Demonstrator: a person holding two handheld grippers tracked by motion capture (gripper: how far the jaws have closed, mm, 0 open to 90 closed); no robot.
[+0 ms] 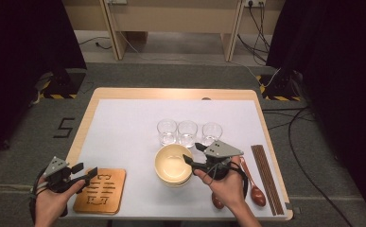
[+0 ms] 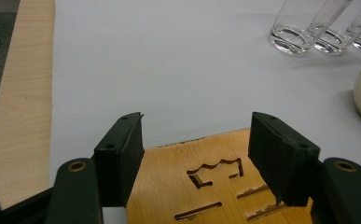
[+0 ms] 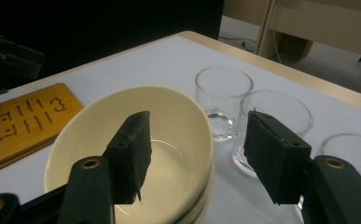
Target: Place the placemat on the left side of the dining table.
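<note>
Cream bowls sit stacked near the table's centre, just at 6 o'clock from 3 clear glasses. From above I see chopsticks and wooden spoons at 3 o'clock. My right gripper view shows instead the bowl's glossy, empty inside and layered rims. My right gripper hovers wide open over the bowl's rim. My left gripper, jaws also wide, holds nothing above the carved bamboo trivet at 8 o'clock.
</note>
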